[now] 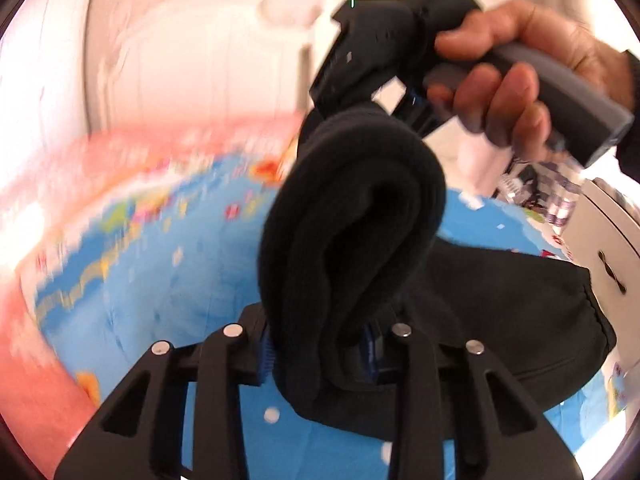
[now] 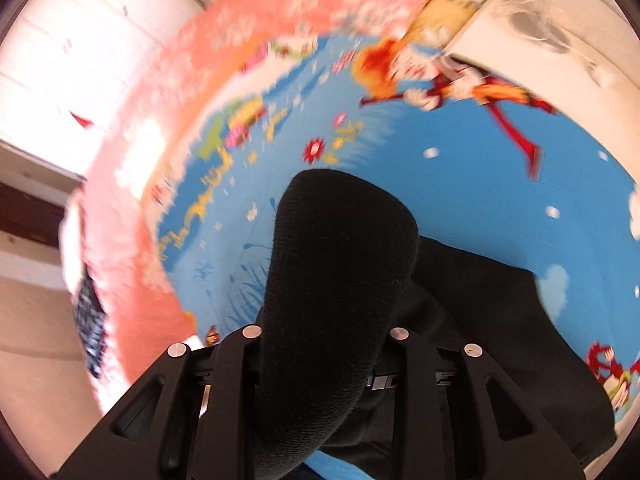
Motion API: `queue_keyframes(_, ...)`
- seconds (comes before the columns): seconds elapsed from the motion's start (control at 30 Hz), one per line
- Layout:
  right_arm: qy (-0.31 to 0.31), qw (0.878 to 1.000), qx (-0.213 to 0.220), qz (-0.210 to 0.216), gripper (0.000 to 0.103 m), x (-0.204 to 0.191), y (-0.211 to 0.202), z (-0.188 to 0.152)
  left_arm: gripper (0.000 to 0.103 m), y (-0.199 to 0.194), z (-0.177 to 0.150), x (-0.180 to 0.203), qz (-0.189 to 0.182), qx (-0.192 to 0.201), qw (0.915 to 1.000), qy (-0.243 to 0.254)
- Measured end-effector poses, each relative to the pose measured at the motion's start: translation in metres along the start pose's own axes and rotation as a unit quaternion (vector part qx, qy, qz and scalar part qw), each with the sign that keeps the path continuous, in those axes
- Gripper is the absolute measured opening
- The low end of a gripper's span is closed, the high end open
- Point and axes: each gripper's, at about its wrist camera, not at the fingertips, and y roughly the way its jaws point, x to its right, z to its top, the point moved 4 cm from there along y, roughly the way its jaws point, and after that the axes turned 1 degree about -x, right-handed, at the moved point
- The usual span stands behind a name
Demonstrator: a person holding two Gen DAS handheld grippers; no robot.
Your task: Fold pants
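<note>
Black fleece pants [image 1: 348,240] hang in a thick folded bunch between my two grippers, lifted above a blue cartoon bedsheet [image 1: 160,280]. My left gripper [image 1: 324,352] is shut on one end of the bunch. My right gripper [image 1: 404,112] shows at the top of the left wrist view, held by a hand [image 1: 504,92], shut on the other end. In the right wrist view the pants [image 2: 340,280] fill the shut gripper [image 2: 324,364] and trail down to the right onto the sheet [image 2: 460,192]. The fingertips are hidden by cloth.
The sheet has a pink border [image 2: 168,120] and cartoon figures [image 2: 432,80]. A white wall and headboard [image 1: 180,60] stand behind. A white cabinet [image 1: 612,248] is at the right. The floor [image 2: 28,320] lies beyond the bed's left edge.
</note>
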Motion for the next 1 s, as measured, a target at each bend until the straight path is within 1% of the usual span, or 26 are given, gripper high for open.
queue_keyframes(0.07, 0.017, 0.999, 0.039, 0.015, 0.028, 0.031, -0.044, -0.019, 0.031, -0.015, 0.01, 0.03, -0.002, 0.04, 0.9975, 0.059)
queue_keyframes(0.1, 0.026, 0.998, 0.051, 0.02, 0.028, 0.044, -0.059, -0.027, 0.031, -0.024, 0.012, 0.051, -0.005, 0.06, 0.9943, 0.088)
queue_keyframes(0.13, 0.038, 0.997, 0.066, 0.026, 0.028, 0.062, -0.077, -0.039, 0.031, -0.033, 0.013, 0.073, -0.012, 0.08, 0.9899, 0.116)
queue_keyframes(0.17, 0.055, 0.994, 0.084, 0.03, 0.028, 0.087, -0.098, -0.055, 0.031, -0.041, 0.013, 0.099, -0.021, 0.1, 0.983, 0.152)
queue_keyframes(0.2, 0.067, 0.993, 0.095, 0.031, 0.028, 0.104, -0.109, -0.065, 0.031, -0.049, 0.012, 0.122, -0.028, 0.114, 0.9766, 0.18)
queue_keyframes(0.23, 0.085, 0.99, 0.107, 0.03, 0.028, 0.129, -0.122, -0.083, 0.031, -0.053, 0.009, 0.15, -0.042, 0.131, 0.967, 0.215)
queue_keyframes(0.27, 0.097, 0.989, 0.113, 0.024, 0.028, 0.146, -0.129, -0.095, 0.031, -0.054, 0.006, 0.169, -0.052, 0.139, 0.9603, 0.237)
queue_keyframes(0.3, 0.113, 0.986, 0.12, 0.012, 0.029, 0.171, -0.136, -0.113, 0.031, -0.053, -0.001, 0.192, -0.064, 0.144, 0.9518, 0.263)
queue_keyframes(0.33, 0.129, 0.984, 0.123, 0.004, 0.029, 0.192, -0.138, -0.13, 0.031, -0.052, -0.006, 0.21, -0.075, 0.144, 0.9461, 0.28)
queue_keyframes(0.37, 0.151, 0.981, 0.121, -0.004, 0.029, 0.22, -0.135, -0.149, 0.031, -0.049, -0.016, 0.233, -0.089, 0.141, 0.9378, 0.304)
queue_keyframes(0.4, 0.168, 0.979, 0.117, -0.01, 0.032, 0.239, -0.13, -0.159, 0.03, -0.046, -0.028, 0.254, -0.099, 0.134, 0.9297, 0.328)
queue_keyframes(0.43, 0.185, 0.976, 0.111, -0.018, 0.034, 0.256, -0.122, -0.171, 0.03, -0.045, -0.038, 0.269, -0.105, 0.129, 0.9235, 0.346)
queue_keyframes(0.5, 0.228, 0.969, 0.09, -0.028, 0.041, 0.295, -0.093, -0.194, 0.031, -0.031, -0.069, 0.301, -0.111, 0.112, 0.904, 0.397)
queue_keyframes(0.53, 0.24, 0.967, 0.085, -0.026, 0.041, 0.303, -0.083, -0.201, 0.033, -0.025, -0.081, 0.31, -0.11, 0.103, 0.8946, 0.421)
queue_keyframes(0.57, 0.249, 0.964, 0.088, -0.014, 0.046, 0.309, -0.075, -0.208, 0.04, -0.017, -0.098, 0.319, -0.109, 0.092, 0.8804, 0.452)
queue_keyframes(0.6, 0.249, 0.962, 0.109, 0.013, 0.056, 0.313, -0.072, -0.212, 0.044, -0.014, -0.109, 0.323, -0.104, 0.092, 0.8696, 0.474)
queue_keyframes(0.63, 0.243, 0.961, 0.127, 0.036, 0.061, 0.312, -0.073, -0.214, 0.054, -0.012, -0.119, 0.325, -0.096, 0.099, 0.8589, 0.493)
queue_keyframes(0.67, 0.237, 0.96, 0.138, 0.052, 0.065, 0.311, -0.074, -0.214, 0.055, -0.012, -0.126, 0.325, -0.089, 0.114, 0.8488, 0.509)
queue_keyframes(0.7, 0.233, 0.96, 0.144, 0.06, 0.065, 0.31, -0.074, -0.214, 0.055, -0.014, -0.13, 0.325, -0.084, 0.124, 0.8429, 0.517)
queue_keyframes(0.77, 0.232, 0.96, 0.145, 0.06, 0.064, 0.31, -0.075, -0.211, 0.055, -0.017, -0.131, 0.324, -0.073, 0.144, 0.8356, 0.525)
queue_keyframes(0.8, 0.23, 0.961, 0.143, 0.053, 0.054, 0.31, -0.075, -0.21, 0.055, -0.019, -0.13, 0.323, -0.068, 0.153, 0.8338, 0.526)
queue_keyframes(0.83, 0.228, 0.963, 0.138, 0.036, 0.047, 0.309, -0.074, -0.209, 0.053, -0.019, -0.13, 0.325, -0.064, 0.158, 0.8318, 0.528)
queue_keyframes(0.87, 0.227, 0.964, 0.134, 0.022, 0.038, 0.308, -0.076, -0.209, 0.034, -0.018, -0.13, 0.326, -0.068, 0.155, 0.8303, 0.531)
queue_keyframes(0.9, 0.226, 0.965, 0.133, 0.021, 0.031, 0.309, -0.079, -0.213, 0.031, -0.015, -0.131, 0.327, -0.072, 0.148, 0.8302, 0.533)
queue_keyframes(0.97, 0.208, 0.969, 0.131, 0.014, 0.026, 0.304, -0.087, -0.212, 0.027, -0.019, -0.13, 0.332, -0.069, 0.151, 0.8273, 0.537)
queue_keyframes(1.0, 0.193, 0.972, 0.133, 0.0, 0.026, 0.298, -0.093, -0.211, 0.026, -0.023, -0.125, 0.331, -0.07, 0.156, 0.8302, 0.531)
